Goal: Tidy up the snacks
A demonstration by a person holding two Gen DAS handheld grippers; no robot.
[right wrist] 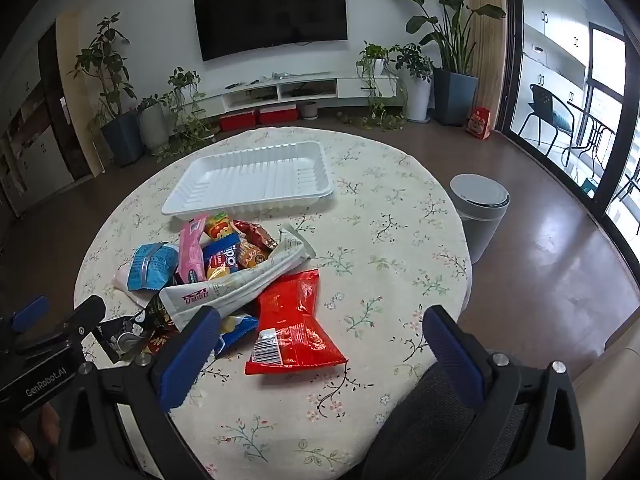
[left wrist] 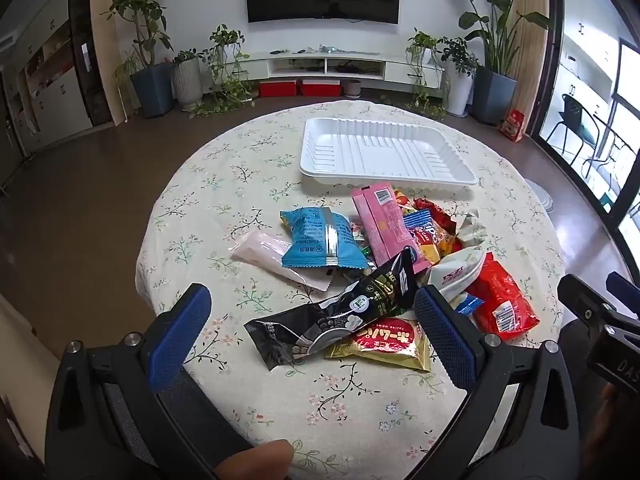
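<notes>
A heap of snack packets lies on the round table's floral cloth (left wrist: 224, 184), in front of an empty white tray (left wrist: 384, 152) (right wrist: 252, 176). In the left wrist view my left gripper (left wrist: 312, 300) is open above the black packet (left wrist: 336, 316) and a gold-and-red packet (left wrist: 384, 344), holding nothing. A blue packet (left wrist: 320, 236) and a pink box (left wrist: 380, 224) lie further back. In the right wrist view my right gripper (right wrist: 320, 324) is open above the red packet (right wrist: 292, 328), beside a long white packet (right wrist: 240, 284).
A grey bin (right wrist: 480, 208) stands on the floor right of the table. Beyond are a TV, a low white cabinet, potted plants and red boxes. Glass doors with chairs outside are at the right. A finger (left wrist: 256, 460) shows at the bottom.
</notes>
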